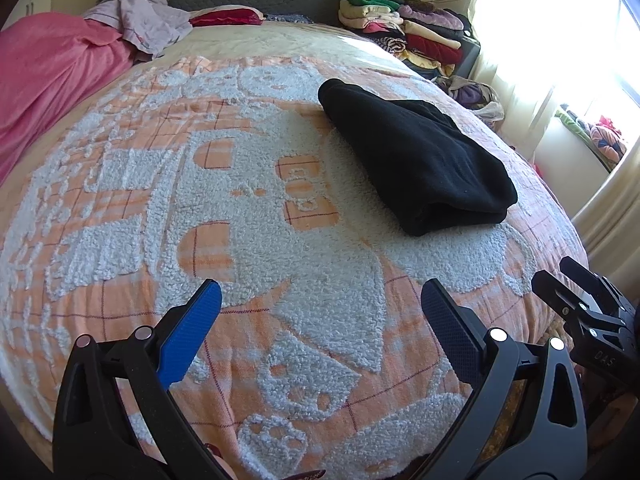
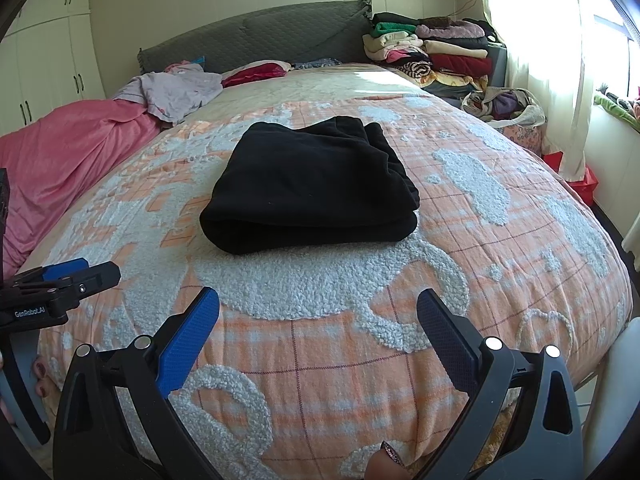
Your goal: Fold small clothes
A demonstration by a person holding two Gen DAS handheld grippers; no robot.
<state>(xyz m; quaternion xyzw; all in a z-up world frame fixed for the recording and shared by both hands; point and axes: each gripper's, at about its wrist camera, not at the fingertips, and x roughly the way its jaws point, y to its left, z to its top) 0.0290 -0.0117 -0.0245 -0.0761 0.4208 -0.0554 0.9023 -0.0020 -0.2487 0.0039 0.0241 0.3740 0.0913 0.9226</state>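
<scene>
Black garment (image 2: 310,184) is seen lying folded into a thick, roughly rectangular bundle on the orange-and-white blanket (image 2: 400,280) covering the bed. It sits near the middle of the blanket, closer to the headboard (image 2: 256,36) than the two grippers are. Nothing is touching it.

Left gripper (image 1: 320,308): jaws spread wide, nothing held, poised over bare blanket short of the garment. Right gripper (image 2: 318,312): likewise spread wide and empty, with the garment straight ahead of it. Blue pads (image 2: 188,344) are visible on the inner faces of the fingers.

Handling, as judged: the fabric looks soft and fleecy, light, limp, several layers deep. It is expected to sag and unfold if lifted from one point only. The rounded fold edge facing the grippers seems the soundest place to be taken, all layers pinched together; the far corners, where loose edges are bunched, would be less secure. No fragility or slipperiness is suspected, though the pile of the blanket could be caught along with the cloth.

Containers: beyond the blanket, beside the headboard, a stack of folded clothes (image 2: 436,52) is noted. In front of that stack, a light bag or basket (image 2: 524,118) holds crumpled fabrics; its exact kind cannot be told. A loose pale garment (image 2: 176,92) and pink bedding (image 2: 68,152) lie off the blanket's other side.
</scene>
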